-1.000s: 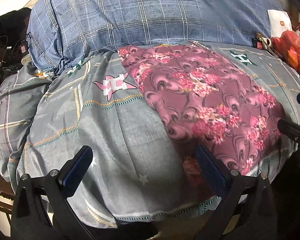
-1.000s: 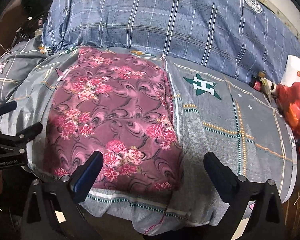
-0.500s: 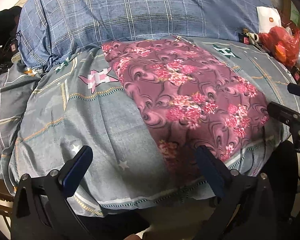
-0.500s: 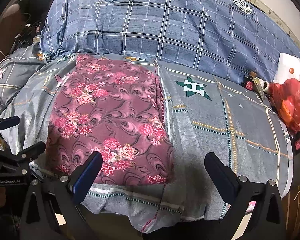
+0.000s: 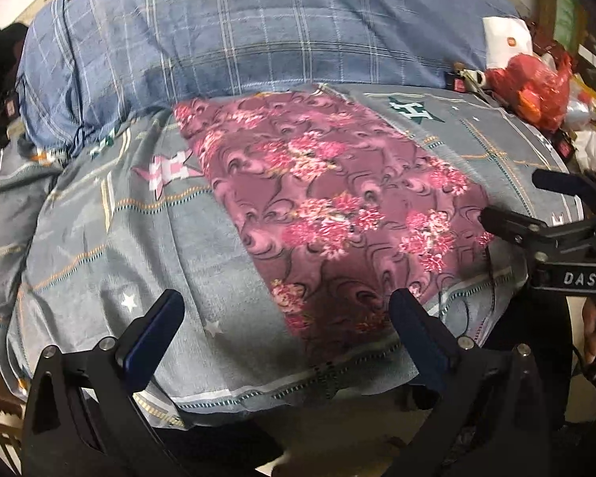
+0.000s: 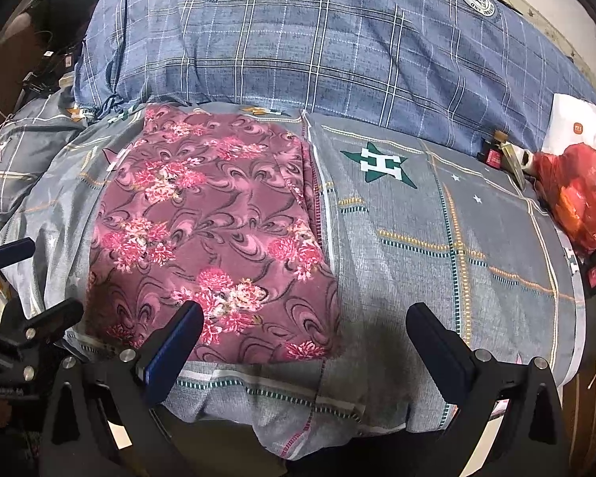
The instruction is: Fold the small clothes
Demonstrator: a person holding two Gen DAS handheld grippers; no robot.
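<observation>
A purple floral garment point(image 5: 329, 206) point(image 6: 210, 230) lies flat as a folded rectangle on the grey patterned bedsheet point(image 5: 119, 238) point(image 6: 417, 238), its near end close to the bed's front edge. My left gripper point(image 5: 284, 310) hovers open over the sheet at the garment's near left corner and holds nothing. My right gripper point(image 6: 304, 314) stands open over the garment's near right corner, also empty. Each gripper shows in the other's view: the right gripper point(image 5: 510, 196) at the garment's right side, the left gripper point(image 6: 39, 278) at its left side.
A blue plaid quilt point(image 5: 278, 31) point(image 6: 318, 39) is heaped behind the garment. At the far right sit a red plastic bag point(image 5: 536, 87) point(image 6: 580, 198), a white pouch point(image 5: 504, 43) point(image 6: 574, 127) and small clutter. Dark items and cables lie at far left.
Both grippers have drawn back slightly from the garment and stayed open. The right gripper now shows more in the left wrist view. The garment has not moved.
</observation>
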